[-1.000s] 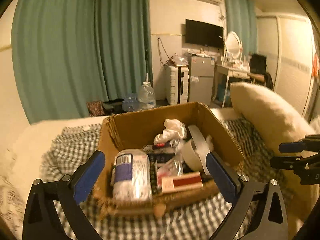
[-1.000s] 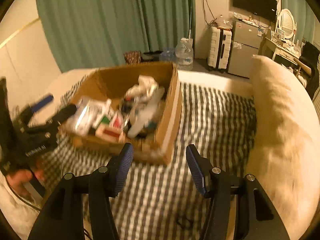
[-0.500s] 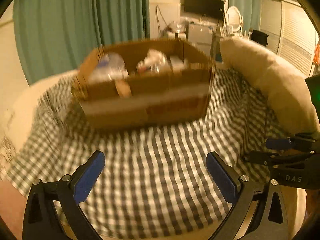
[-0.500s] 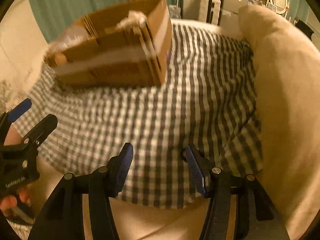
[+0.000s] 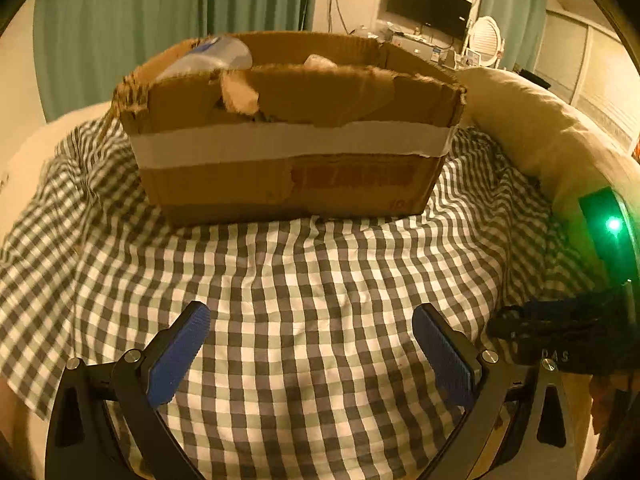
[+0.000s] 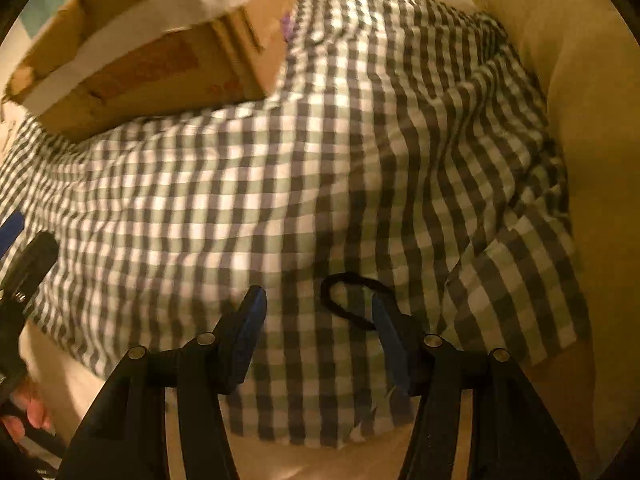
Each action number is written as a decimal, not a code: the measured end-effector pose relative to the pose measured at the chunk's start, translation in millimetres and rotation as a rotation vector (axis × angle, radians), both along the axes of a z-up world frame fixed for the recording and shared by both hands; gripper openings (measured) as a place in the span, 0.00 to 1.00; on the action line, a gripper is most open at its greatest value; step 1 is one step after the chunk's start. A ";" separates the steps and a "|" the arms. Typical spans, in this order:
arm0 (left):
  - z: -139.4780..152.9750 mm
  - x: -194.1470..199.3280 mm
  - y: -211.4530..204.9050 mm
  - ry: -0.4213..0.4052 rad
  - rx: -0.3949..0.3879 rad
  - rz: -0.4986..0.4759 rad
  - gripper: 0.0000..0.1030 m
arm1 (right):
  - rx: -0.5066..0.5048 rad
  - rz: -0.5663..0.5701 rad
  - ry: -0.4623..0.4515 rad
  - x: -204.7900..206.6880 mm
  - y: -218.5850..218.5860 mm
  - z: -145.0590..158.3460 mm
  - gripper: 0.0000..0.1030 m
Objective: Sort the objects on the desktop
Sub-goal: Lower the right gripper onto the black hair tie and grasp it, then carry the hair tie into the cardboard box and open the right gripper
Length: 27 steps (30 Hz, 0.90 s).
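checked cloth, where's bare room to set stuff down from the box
The widest free patch is the checked cloth between the box and the left gripper. More bare cloth runs from the box's right side to the pillow. Tighter near the right gripper, where a black hair tie lies. The box itself is full.

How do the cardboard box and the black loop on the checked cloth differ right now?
The cardboard box is big, stiff and brown, standing at the far end of the checked cloth; the black loop is small, thin and limp, lying flat at the near end. The box holds items; the loop holds nothing. The loop lies by the open right gripper; the box is well beyond it. Both rest on the cloth.
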State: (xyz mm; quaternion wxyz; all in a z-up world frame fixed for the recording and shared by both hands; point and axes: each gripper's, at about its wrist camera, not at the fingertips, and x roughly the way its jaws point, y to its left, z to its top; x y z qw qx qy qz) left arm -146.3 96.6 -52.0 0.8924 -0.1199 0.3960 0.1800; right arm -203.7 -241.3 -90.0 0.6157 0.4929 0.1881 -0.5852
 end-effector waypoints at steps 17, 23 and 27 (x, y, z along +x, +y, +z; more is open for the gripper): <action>2.3 -8.6 5.3 -0.010 -0.020 0.007 1.00 | 0.009 -0.027 -0.029 -15.3 15.6 -9.7 0.04; 10.0 -14.3 5.9 -0.024 -0.020 0.014 1.00 | -0.080 -0.005 -0.067 -12.7 34.2 10.4 0.04; 26.6 -18.6 7.5 -0.066 -0.024 0.025 1.00 | -0.156 0.019 -0.110 -5.6 43.5 35.7 0.04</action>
